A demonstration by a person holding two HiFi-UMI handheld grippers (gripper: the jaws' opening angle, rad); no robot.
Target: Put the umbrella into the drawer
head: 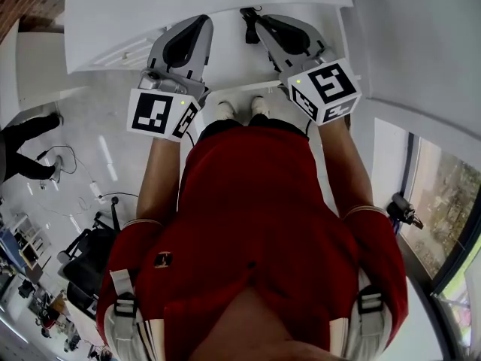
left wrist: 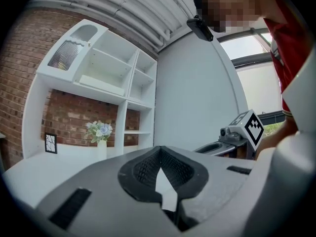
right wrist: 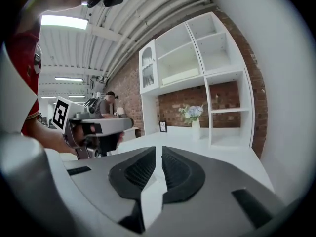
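Brick wall (left wrist: 29,53) backed a tall white shelving unit (left wrist: 113,68), with a small framed picture (left wrist: 50,143) and a vase of flowers (left wrist: 100,135) standing on the white counter (left wrist: 34,169) below. Neither the umbrella nor any drawer showed in any view, so where the task's thing lay could not be told. At that white top the left gripper (head: 201,21) was held about level, its jaws pressed together at the tips with nothing between them. Just beside it the right gripper (head: 252,17) tipped slightly downward, its jaws drawn in to a thin slit and likewise pinching nothing. With both claws empty, the task looked not yet begun, or between steps. The likeliest trouble seemed to be a reach made with the jaws this narrow: they would shove or roll the umbrella instead of taking it, unless they were spread first. The two grippers also sat near enough together to knock if either swung across. And since the head camera looked down mostly onto the person's red shirt (head: 255,201), a grab attempted from this posture would have been half blind and might have caught loose fabric rather than the firm shaft.
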